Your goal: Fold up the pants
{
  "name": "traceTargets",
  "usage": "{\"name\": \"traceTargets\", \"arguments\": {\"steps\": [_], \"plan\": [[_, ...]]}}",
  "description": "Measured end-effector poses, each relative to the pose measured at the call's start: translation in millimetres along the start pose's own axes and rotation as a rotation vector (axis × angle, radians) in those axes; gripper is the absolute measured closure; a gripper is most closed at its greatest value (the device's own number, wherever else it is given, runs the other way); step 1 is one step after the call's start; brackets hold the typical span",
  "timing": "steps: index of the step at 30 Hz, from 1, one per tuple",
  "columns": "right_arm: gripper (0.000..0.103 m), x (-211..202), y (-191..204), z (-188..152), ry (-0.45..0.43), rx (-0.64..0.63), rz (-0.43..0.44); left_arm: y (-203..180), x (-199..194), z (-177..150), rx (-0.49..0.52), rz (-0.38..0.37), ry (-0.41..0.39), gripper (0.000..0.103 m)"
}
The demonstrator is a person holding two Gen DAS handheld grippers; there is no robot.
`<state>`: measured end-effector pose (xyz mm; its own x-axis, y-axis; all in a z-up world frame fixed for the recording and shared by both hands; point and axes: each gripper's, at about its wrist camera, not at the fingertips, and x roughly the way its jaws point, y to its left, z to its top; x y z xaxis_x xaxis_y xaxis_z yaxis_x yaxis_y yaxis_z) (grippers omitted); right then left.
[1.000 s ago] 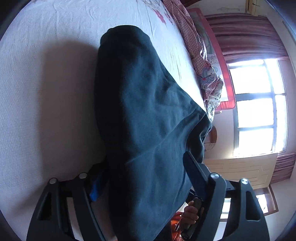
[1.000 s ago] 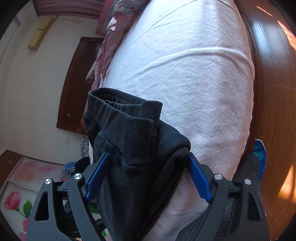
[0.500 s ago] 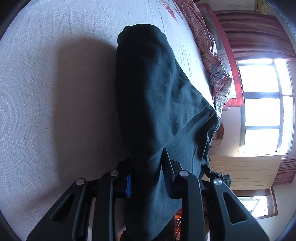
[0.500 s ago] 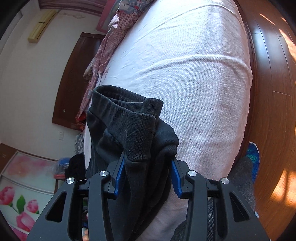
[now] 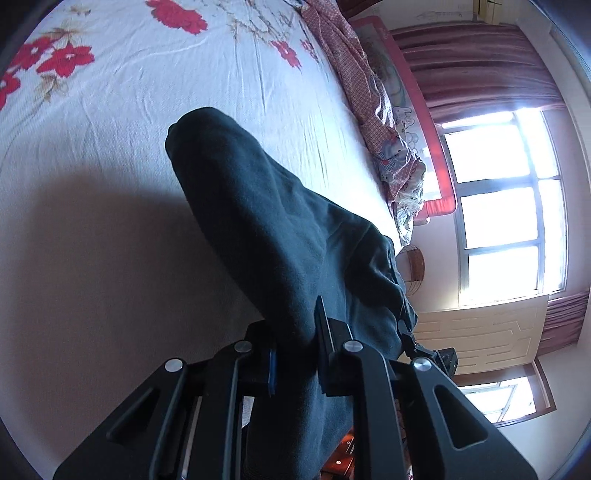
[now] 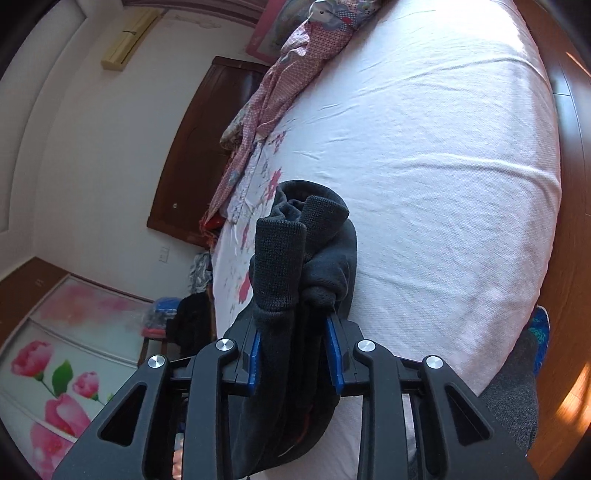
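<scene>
The dark pants (image 5: 280, 236) stretch from my left gripper (image 5: 295, 354) out over the white bed sheet (image 5: 110, 155), ending in a rounded fold. My left gripper is shut on the pants fabric. In the right wrist view my right gripper (image 6: 295, 350) is shut on the bunched ribbed waistband end of the pants (image 6: 288, 266), held above the bed (image 6: 443, 184). The blue pads (image 6: 334, 354) press the fabric from both sides.
The sheet has red flowers (image 5: 173, 16) at its far end. A pink checked quilt (image 5: 384, 122) lies along the bed's far side by a window (image 5: 506, 206). A wooden floor (image 6: 569, 258) and a dark wardrobe (image 6: 199, 147) flank the bed.
Both grippers closed on the pants, from wide open a second ago. Both have lifted and tilted, so more of the bed and flowered sheet shows.
</scene>
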<state>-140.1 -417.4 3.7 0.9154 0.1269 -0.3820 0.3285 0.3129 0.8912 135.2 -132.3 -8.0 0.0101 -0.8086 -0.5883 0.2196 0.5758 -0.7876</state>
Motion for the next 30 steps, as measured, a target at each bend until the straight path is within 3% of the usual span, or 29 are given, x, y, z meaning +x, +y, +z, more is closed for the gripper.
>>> {"name": "traceTargets", "arguments": {"steps": [4, 10, 16, 20, 21, 22, 23, 24, 25, 26, 28, 30], "plan": [[0.076, 24.0, 29.1, 1.9, 0.023, -0.032, 0.041, -18.5, -32.7, 24.6, 0.05, 0.0, -0.046, 0.089], [0.077, 81.5, 73.9, -9.7, 0.075, -0.063, 0.114, -18.2, -100.2, 60.4, 0.09, 0.06, -0.131, 0.089], [0.078, 145.3, 95.8, -41.5, 0.151, -0.061, 0.141, 15.2, -155.6, 85.3, 0.096, 0.16, -0.179, 0.088], [0.079, 181.7, 90.6, -78.2, 0.191, -0.093, 0.076, 64.5, -168.1, 89.6, 0.08, 0.242, -0.178, 0.088], [0.078, 190.9, 81.0, -89.1, 0.214, -0.092, 0.035, 80.8, -164.0, 91.3, 0.087, 0.28, -0.16, 0.087], [0.067, 201.9, 68.9, -99.4, 0.259, -0.095, -0.036, 98.6, -155.0, 92.4, 0.098, 0.356, -0.125, 0.081], [0.058, 209.2, 54.2, -108.1, 0.301, -0.08, -0.122, 120.4, -143.9, 92.0, 0.082, 0.481, -0.084, 0.07], [0.057, 205.2, 42.2, -112.1, 0.296, -0.044, -0.082, 142.9, -136.8, 88.1, 0.048, 0.602, -0.049, 0.07], [0.051, 194.7, 38.2, -110.8, 0.289, -0.034, -0.051, 156.1, -136.7, 83.0, 0.04, 0.605, -0.062, 0.053], [0.049, 183.1, 39.1, -108.7, 0.28, -0.049, -0.07, 160.4, -147.5, 75.9, 0.025, 0.583, -0.137, 0.045], [0.049, 158.3, 46.5, -99.9, 0.236, -0.104, -0.096, 154.0, -167.1, 61.1, 0.009, 0.615, -0.249, 0.045], [0.049, 141.6, 59.6, -84.9, 0.18, -0.147, -0.08, 126.6, -180.1, 42.4, 0.1, 0.696, -0.363, 0.045]]}}
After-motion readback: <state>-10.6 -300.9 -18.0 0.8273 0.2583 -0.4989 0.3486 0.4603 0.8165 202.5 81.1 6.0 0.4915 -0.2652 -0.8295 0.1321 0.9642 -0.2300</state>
